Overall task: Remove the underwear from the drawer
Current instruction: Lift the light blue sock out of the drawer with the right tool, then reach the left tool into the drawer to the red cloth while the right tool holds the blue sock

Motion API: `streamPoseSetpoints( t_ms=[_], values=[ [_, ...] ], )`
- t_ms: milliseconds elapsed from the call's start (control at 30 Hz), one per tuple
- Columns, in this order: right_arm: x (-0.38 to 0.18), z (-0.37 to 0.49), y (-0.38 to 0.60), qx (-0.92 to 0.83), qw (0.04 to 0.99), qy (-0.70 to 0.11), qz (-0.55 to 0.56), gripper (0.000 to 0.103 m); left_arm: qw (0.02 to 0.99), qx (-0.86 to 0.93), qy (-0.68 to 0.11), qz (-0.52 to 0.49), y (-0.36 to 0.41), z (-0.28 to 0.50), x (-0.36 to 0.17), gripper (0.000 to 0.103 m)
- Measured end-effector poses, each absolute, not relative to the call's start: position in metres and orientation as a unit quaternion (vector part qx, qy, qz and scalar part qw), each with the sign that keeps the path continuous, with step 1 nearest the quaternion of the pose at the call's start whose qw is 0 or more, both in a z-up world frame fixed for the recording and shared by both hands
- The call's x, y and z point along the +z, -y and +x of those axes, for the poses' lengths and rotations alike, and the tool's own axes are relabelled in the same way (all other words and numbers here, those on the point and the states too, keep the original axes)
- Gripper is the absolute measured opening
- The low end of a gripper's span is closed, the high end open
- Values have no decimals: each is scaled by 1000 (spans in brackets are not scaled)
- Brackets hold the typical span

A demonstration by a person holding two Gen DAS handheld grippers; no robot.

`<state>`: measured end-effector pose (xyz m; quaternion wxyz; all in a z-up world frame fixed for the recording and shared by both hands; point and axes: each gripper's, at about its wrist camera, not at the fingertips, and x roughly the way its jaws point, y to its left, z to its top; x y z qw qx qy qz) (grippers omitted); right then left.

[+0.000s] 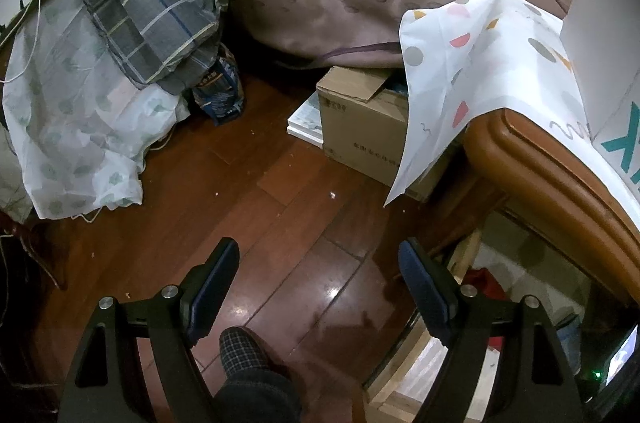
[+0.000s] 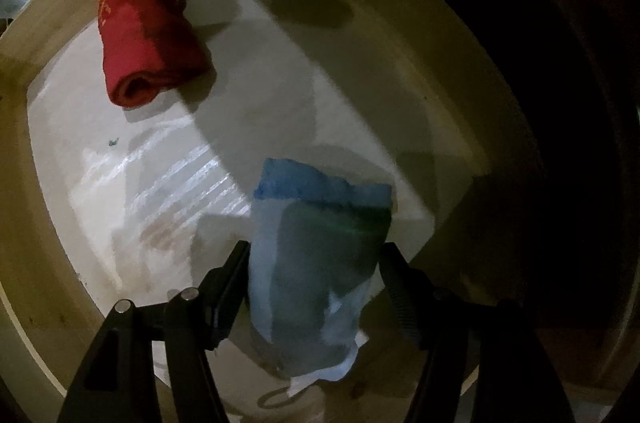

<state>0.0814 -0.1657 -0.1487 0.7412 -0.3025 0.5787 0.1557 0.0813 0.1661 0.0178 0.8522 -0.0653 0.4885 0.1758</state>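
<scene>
the drawer (image 2: 48,263) holds red underwear (image 2: 148,35) far ahead-left of the right gripper (image 2: 314,259), which straddles blue underwear (image 2: 320,263), grip unconfirmed. left gripper (image 1: 320,263) released.

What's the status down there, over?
Left tool open over the wood floor, holding nothing. Right tool inside the drawer, fingers either side of the blue underwear; grip unclear. Red rolled garment lies apart, nothing blocking.
</scene>
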Motion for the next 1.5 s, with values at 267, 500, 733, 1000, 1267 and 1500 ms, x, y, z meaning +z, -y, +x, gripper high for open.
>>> streamPoseSetpoints(
  t_ms=[267,500,733,1000,1267,1500],
  values=[
    [-145,76,173,168,737,-592,-278,51,852,168,-492,-61,-159,81,14,80],
    [-140,53,157,169,722,-585,-329,39,849,161,-500,-61,-155,81,11,80],
    [-87,22,140,159,766,-539,-313,38,848,146,-508,-49,-143,81,8,80],
    [-31,-9,158,139,841,-493,-175,38,856,107,-505,16,-114,76,2,80],
    [-1,-29,193,64,907,-417,-7,38,869,38,-484,96,-77,69,0,80],
    [26,-41,230,35,938,-338,66,38,870,-21,-450,199,-38,57,-11,80]
  ],
)
